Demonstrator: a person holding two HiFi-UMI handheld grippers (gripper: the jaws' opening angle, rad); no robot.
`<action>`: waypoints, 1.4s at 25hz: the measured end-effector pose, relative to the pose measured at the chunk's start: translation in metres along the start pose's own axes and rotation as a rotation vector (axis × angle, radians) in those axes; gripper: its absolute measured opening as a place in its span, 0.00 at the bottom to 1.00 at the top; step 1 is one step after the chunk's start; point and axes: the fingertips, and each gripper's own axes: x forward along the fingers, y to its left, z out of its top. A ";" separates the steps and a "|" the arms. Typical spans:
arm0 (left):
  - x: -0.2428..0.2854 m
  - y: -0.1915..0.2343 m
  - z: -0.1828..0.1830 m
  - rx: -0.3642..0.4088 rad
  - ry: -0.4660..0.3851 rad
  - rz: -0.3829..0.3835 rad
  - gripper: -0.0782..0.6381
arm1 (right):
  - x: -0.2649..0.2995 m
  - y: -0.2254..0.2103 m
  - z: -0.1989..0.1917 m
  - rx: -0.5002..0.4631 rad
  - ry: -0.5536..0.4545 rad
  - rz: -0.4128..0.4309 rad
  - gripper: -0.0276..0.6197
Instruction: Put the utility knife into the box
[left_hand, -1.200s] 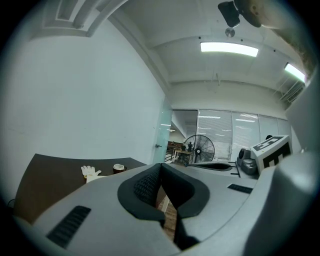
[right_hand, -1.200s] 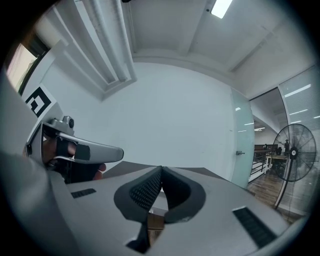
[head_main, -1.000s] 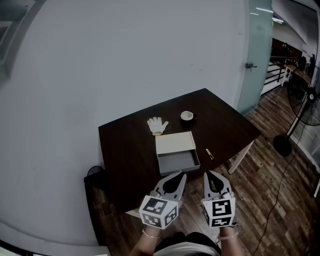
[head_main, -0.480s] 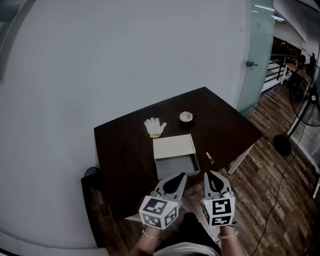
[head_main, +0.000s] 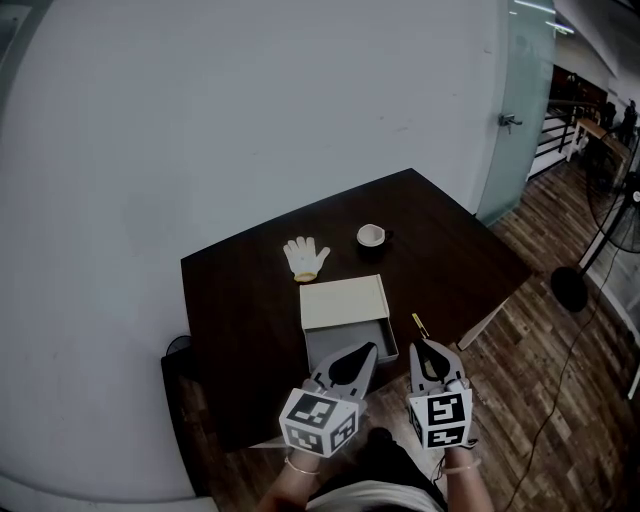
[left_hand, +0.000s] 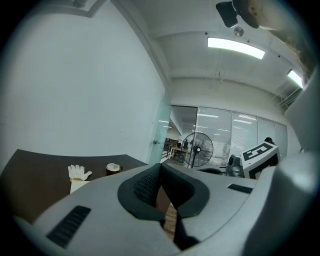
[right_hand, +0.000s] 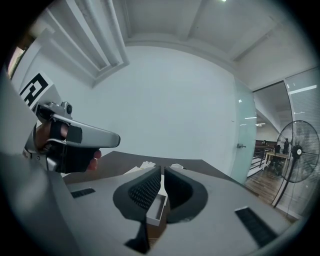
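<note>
The grey box (head_main: 345, 322) lies open on the dark table (head_main: 240, 300), its pale lid (head_main: 343, 300) folded back. To its right lies the small yellow utility knife (head_main: 420, 325). My left gripper (head_main: 369, 348) hovers over the box's near edge, its jaws shut and empty. My right gripper (head_main: 419, 346) hangs just in front of the knife; its jaws are opening by a thin gap with nothing between them. In the right gripper view the box (right_hand: 157, 206) shows through that gap of the right gripper (right_hand: 162, 171). The left gripper (left_hand: 160, 165) has its tips touching.
A white glove (head_main: 305, 257) and a small cup (head_main: 371, 235) sit behind the box. A standing fan (head_main: 612, 215) and a glass door (head_main: 520, 110) are at the right, over wooden floor. A dark object (head_main: 180, 352) sits by the table's left leg.
Both grippers have come closer to the table, now at the box's near edge. The right jaws have parted slightly.
</note>
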 end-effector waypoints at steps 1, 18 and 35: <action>0.005 0.001 0.001 -0.001 0.002 -0.001 0.13 | 0.004 -0.004 -0.001 -0.004 0.006 0.002 0.08; 0.067 0.019 0.000 -0.024 0.021 -0.005 0.13 | 0.069 -0.059 -0.065 -0.089 0.154 0.063 0.16; 0.100 0.041 0.005 -0.036 0.042 0.049 0.13 | 0.125 -0.086 -0.139 -0.159 0.309 0.147 0.18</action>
